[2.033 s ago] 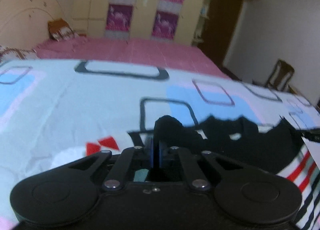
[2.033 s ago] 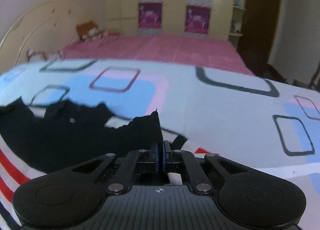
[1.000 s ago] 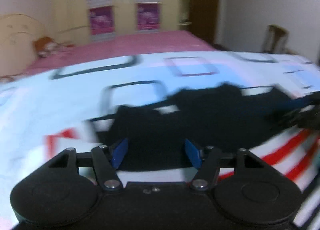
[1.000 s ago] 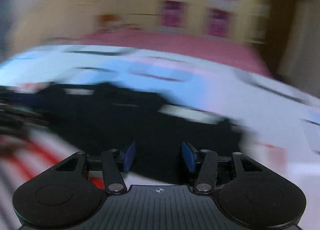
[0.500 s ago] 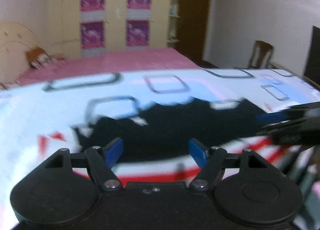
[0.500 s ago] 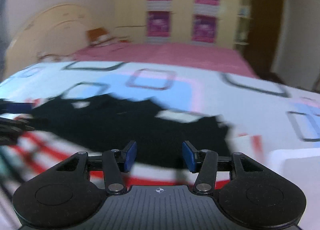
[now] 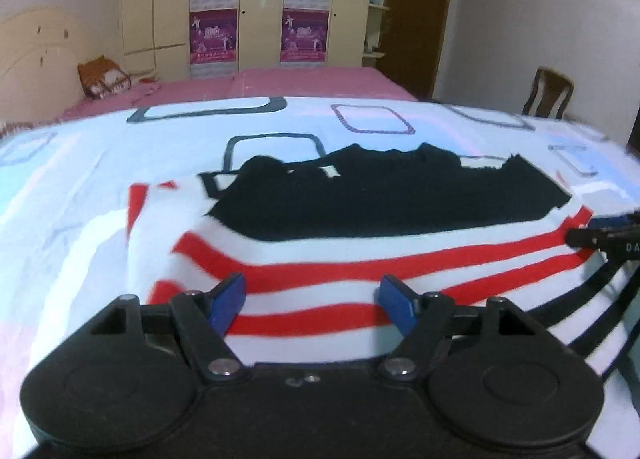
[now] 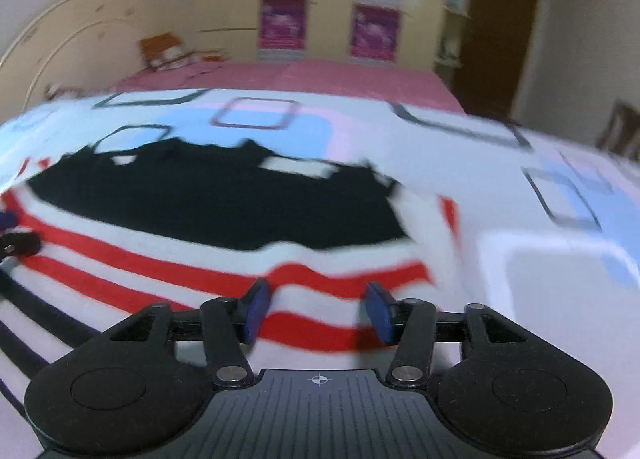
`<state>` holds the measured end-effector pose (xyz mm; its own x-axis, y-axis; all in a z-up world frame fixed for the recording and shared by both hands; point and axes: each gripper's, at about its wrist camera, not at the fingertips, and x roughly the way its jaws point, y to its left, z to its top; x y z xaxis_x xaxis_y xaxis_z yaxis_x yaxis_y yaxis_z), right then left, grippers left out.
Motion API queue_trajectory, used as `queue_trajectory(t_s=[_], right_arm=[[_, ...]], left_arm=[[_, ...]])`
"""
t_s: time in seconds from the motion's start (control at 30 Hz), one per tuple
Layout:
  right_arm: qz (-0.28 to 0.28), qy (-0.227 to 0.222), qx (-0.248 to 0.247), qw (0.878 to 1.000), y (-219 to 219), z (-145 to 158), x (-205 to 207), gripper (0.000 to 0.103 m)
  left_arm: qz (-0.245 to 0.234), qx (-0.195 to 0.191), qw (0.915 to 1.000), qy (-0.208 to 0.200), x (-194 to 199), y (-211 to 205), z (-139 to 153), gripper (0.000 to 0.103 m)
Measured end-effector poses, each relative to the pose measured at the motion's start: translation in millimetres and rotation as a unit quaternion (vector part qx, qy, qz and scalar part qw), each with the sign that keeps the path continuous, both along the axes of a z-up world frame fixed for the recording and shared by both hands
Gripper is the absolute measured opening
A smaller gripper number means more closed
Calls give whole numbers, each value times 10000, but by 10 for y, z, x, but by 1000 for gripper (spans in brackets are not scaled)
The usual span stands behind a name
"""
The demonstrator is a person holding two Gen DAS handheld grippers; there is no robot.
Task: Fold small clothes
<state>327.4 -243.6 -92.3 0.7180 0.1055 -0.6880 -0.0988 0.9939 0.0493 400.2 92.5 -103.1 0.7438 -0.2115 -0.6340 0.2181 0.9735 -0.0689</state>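
Patterned bedspread [image 7: 80, 187] bears striped garment [image 7: 360, 259] under both gaping claws.

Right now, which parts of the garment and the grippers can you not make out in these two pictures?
- Striped garment, left wrist view: near hem hidden by the left gripper.
- Right wrist view: the garment's right edge is smeared by motion blur.
- Right gripper, left wrist view: cut off by the frame edge, so its fingers are unreadable there.
- Whether the black top part is a separate piece: unclear.
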Motion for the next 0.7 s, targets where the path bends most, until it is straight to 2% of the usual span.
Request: queue_trajectory(t_s=[0.1,0.23,0.33,0.37,0.43,0.5,0.53,0.63,0.7], right_arm=[[-46,32,-24,10000,23,83,-18,59],[362,-245,254,9987,231,338,-228,59],[839,-35,156,9963,498,277,-304,54],[903,143,29,9958,571,195,-304,52],[867,127,-30,9961,627,120,-323,52],[837,189,49,9963,611,215,-333,39],[885,147,150,9959,593,266,-345,25],[1090,58,220,9938,631,343,-500,23],[1210,115,340,9920,714,321,-587,23]], left_arm=[[26,291,9996,46,-18,-126,115,72],[-274,-8,9996,-97,-179,-375,237,73],[-601,63,9982,53,-239,-633,138,73],[-671,169,9975,172,-240,-704,74,74],[-707,422,9965,116,-272,-783,24,75],[-638,291,9974,192,-289,-746,107,71],[-616,227,9977,141,-316,-721,146,71],[-572,81,9983,34,-457,-716,226,70],[-620,126,9980,20,-555,-785,215,70]])
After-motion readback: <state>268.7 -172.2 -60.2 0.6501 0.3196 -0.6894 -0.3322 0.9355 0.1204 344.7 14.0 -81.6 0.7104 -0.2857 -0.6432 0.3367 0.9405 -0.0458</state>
